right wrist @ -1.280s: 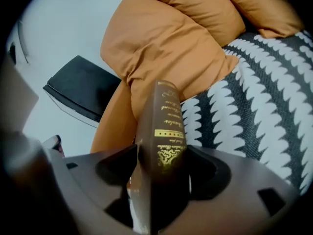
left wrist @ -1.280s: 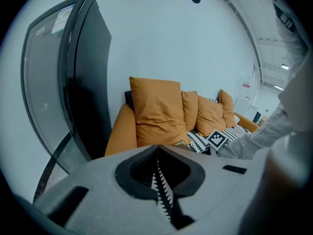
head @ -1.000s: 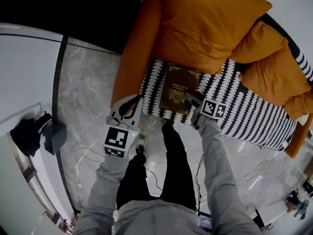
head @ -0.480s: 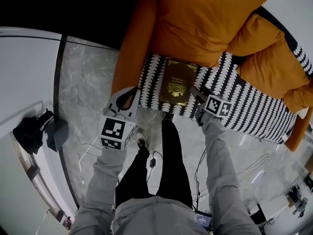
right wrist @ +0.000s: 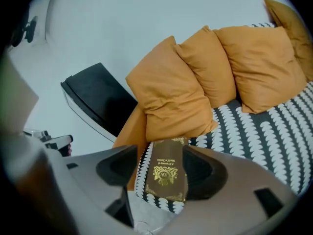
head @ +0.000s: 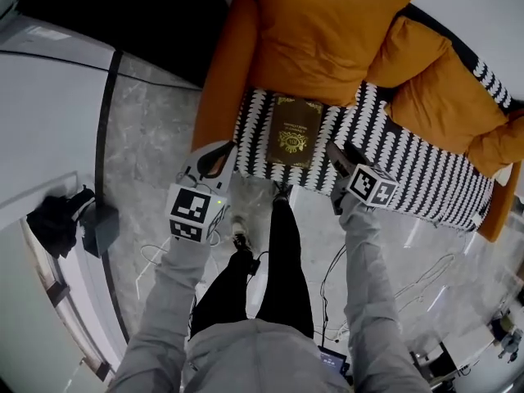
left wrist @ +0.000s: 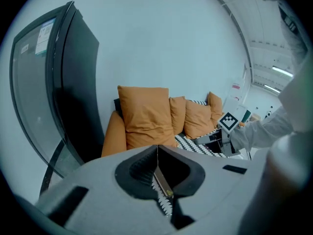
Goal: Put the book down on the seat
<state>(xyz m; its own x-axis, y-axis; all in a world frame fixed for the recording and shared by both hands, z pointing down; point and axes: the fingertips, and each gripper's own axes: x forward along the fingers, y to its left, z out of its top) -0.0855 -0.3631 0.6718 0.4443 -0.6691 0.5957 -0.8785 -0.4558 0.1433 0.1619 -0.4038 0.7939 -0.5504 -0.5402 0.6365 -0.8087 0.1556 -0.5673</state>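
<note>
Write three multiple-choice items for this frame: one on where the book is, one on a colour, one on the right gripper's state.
1. Where is the book?
A. on the floor
B. flat on the patterned seat
C. upright against the wall

2. What colour are the cushions?
A. green
B. blue
C. orange

3. How is the right gripper?
A. shut on the book
B. open, holding nothing
C. shut on a cushion

Key:
1 B: the book lies flat on the black-and-white seat, near its front edge.
2 C: every cushion in view is orange.
3 B: its jaws stand apart, short of the book, which lies on its own.
</note>
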